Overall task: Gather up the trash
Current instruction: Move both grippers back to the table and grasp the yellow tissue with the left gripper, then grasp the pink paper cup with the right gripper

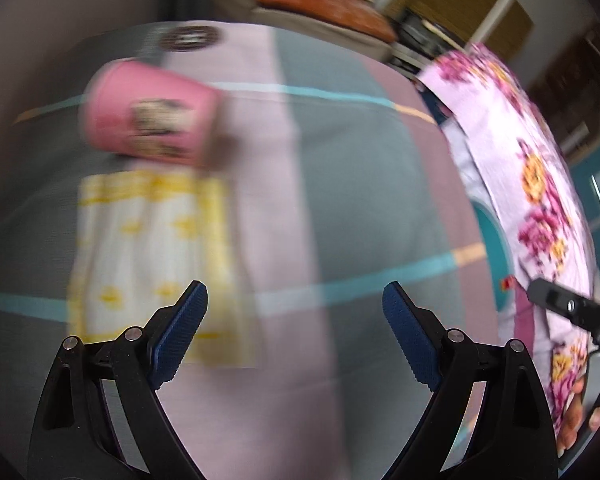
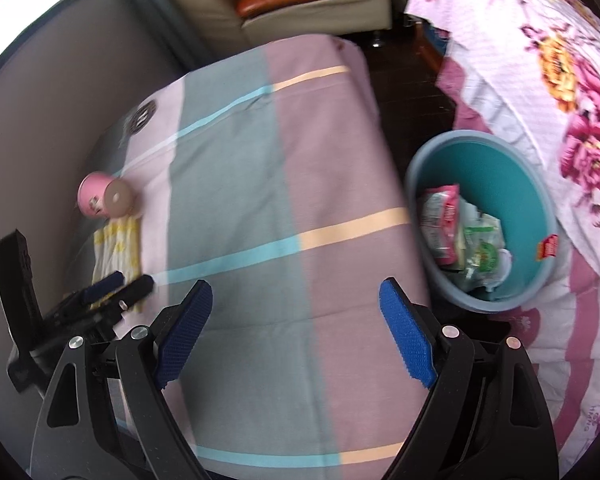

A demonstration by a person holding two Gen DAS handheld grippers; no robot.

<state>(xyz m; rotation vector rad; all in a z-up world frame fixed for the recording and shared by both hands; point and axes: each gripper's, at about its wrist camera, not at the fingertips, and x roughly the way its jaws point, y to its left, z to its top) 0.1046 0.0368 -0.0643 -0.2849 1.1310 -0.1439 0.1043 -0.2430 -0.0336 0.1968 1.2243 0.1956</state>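
nearest us in the left wrist view, the left gripper (image 1: 295, 302) fills the bottom of the frame, its blue-padded jaws standing wide apart with nothing between them, only the striped bedsheet (image 1: 340, 168) below. just past the left finger lies a white and yellow wrapper (image 1: 148, 256), flat on the sheet at centre left, and beyond it, touching its far edge, a pink cup (image 1: 148, 118) lies on its side at upper left. both are blurred, so we cannot read the print on the cup. at the right edge a floral blanket (image 1: 540, 184) curves down the frame, with a slice of the teal bin (image 1: 496, 240) showing under it, and part of the right gripper (image 1: 572, 308) pokes in at lower right.

in the right wrist view, the right gripper (image 2: 296, 298) also sits at the bottom, jaws wide apart and empty, above the same sheet (image 2: 236, 184). at lower left we see the left gripper (image 2: 118, 280) over the near end of the wrapper (image 2: 116, 244); whether it touches it we cannot tell. farther up the left side lies the cup (image 2: 100, 198), its open end facing us. at centre right the bin (image 2: 508, 184) stands beside the bed, between the sheet's edge and the floral blanket (image 2: 560, 92), holding crumpled packets (image 2: 460, 236) in red, white and green. a red label (image 2: 547, 247) sits on its right rim. at the top of the frame, well apart, a cream sofa (image 2: 320, 4) with an orange cushion.
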